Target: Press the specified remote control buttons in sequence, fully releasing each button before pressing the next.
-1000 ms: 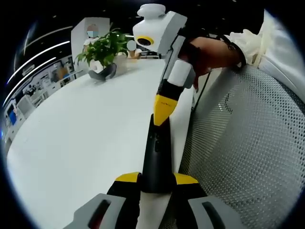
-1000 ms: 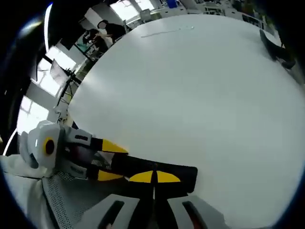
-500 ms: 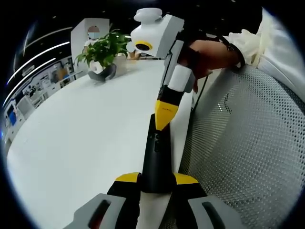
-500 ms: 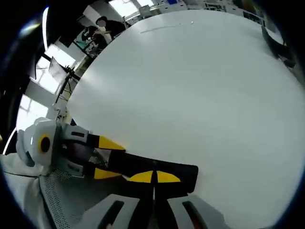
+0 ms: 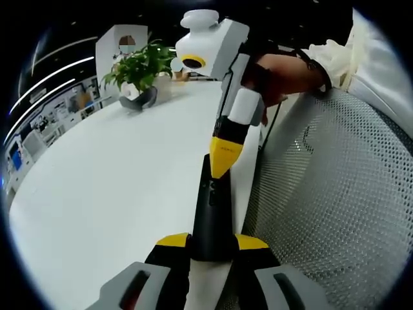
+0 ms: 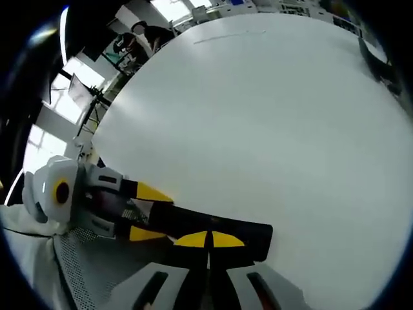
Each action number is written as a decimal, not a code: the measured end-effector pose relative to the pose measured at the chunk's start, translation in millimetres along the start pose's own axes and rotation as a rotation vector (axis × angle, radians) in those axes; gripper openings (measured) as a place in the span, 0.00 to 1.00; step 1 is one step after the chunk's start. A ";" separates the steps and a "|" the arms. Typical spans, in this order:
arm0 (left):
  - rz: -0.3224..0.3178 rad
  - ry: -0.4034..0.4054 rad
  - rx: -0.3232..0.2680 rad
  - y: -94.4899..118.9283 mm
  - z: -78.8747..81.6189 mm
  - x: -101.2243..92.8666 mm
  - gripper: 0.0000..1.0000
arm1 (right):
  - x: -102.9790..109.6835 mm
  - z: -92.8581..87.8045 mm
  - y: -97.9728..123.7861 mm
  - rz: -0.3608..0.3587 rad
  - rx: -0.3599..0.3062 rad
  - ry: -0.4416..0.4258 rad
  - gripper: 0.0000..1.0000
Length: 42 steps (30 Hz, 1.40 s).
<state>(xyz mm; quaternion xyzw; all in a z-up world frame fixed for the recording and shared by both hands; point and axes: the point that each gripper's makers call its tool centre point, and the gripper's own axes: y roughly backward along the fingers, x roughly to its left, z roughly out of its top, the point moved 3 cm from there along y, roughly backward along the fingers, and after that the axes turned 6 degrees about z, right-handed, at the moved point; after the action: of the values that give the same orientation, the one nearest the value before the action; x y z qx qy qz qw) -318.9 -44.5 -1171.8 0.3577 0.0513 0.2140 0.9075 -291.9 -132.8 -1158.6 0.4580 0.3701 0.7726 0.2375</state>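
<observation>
Left gripper view: a broad white counter (image 5: pixel 110 187), bare and glossy, running away toward a potted plant (image 5: pixel 139 68) near the far end. Shelving and strip lights along the dim left wall. A grey perforated mesh surface (image 5: pixel 335 200) to the right of the counter edge, with a white sleeve (image 5: pixel 361 58) and a hand (image 5: pixel 284 74) above it.

Near the counter's right edge, a slim black remote control (image 5: pixel 211 216), lengthwise along the view. Left tongs (image 5: pixel 213 248) clamped on its near end, yellow tips pressed to either side of the dark body. Right tongs (image 5: pixel 221 155) coming down from above, yellow tips drawn together into a single point, that point touching the top face of the remote about midway along, over the buttons.

Right gripper view: the same white counter (image 6: pixel 258 110) spreading wide, windows and a desk area with a person (image 6: pixel 139 35) at the far upper left, a dark object at the upper right edge too small to tell. Mesh surface (image 6: pixel 84 271) at lower left.

Remote control (image 6: pixel 213 226) lying crosswise at the bottom, just past the right tongs (image 6: pixel 208 240), tips together and resting on its upper face. Left tongs (image 6: pixel 145 213) entering from the left, yellow tips on either side of the remote's left end, gripping it.
</observation>
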 end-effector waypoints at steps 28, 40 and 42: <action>-0.002 -0.004 0.000 0.1 0.3 0.1 0.25 | -1.4 0.4 0.7 0.031 -0.019 -0.063 0.00; 0.000 0.000 0.002 -0.3 0.4 0.4 0.25 | -3.8 -4.9 5.1 -0.026 0.022 -0.062 0.00; 0.000 0.001 0.002 -0.4 0.3 0.4 0.25 | -5.7 -5.6 6.5 -0.032 0.021 -0.077 0.00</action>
<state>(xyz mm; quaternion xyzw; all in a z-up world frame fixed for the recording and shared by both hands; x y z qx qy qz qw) -318.3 -44.8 -1171.8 0.3586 0.0519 0.2139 0.9072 -294.3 -142.8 -1158.2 0.4839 0.3760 0.7465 0.2593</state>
